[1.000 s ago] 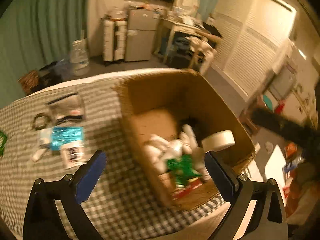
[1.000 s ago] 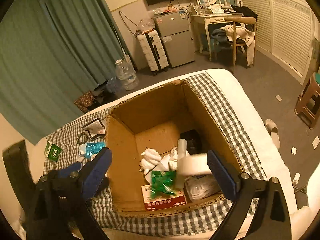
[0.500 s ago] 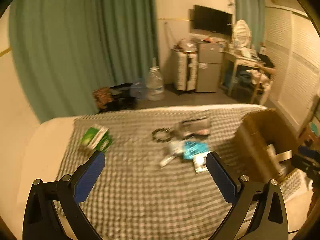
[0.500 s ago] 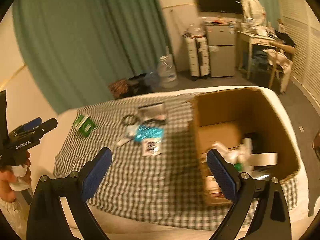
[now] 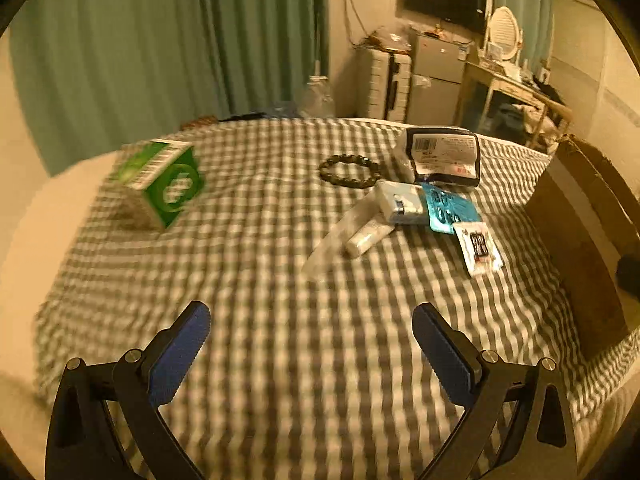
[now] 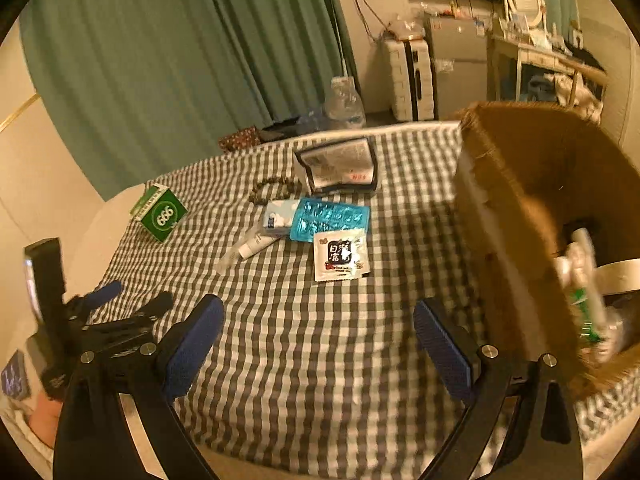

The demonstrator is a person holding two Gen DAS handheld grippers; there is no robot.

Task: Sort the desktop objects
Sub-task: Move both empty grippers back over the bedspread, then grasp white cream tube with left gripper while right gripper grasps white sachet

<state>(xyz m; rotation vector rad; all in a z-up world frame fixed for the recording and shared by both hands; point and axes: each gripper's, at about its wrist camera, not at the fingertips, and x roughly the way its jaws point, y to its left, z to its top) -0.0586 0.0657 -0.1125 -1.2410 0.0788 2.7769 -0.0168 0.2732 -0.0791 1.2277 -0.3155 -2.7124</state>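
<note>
Loose items lie on the checked tablecloth [image 5: 304, 360]: a green box [image 5: 160, 182] [image 6: 162, 212] at the left, a bead bracelet [image 5: 350, 170] [image 6: 272, 188], a black-edged packet [image 5: 444, 156] [image 6: 340, 164], a blue blister pack [image 5: 448, 208] [image 6: 330, 218], a small white box [image 5: 400, 202], a white tube [image 5: 360, 236] [image 6: 248, 248] and a white sachet [image 5: 480, 248] [image 6: 340, 254]. My left gripper [image 5: 312, 320] [image 6: 134, 298] hangs open and empty, short of the items. My right gripper [image 6: 318, 316] is open and empty too, just below the sachet.
An open cardboard box [image 6: 520, 200] [image 5: 580, 240] stands at the table's right end, holding a tape roll [image 6: 616, 276] and several packets. Green curtains, a suitcase and a small fridge stand beyond the table. A hand [image 6: 40, 420] holds the left gripper.
Both grippers have swung left, away from above the cardboard box, and now face the loose items on the cloth. The left one has dropped lower and closer to the table.
</note>
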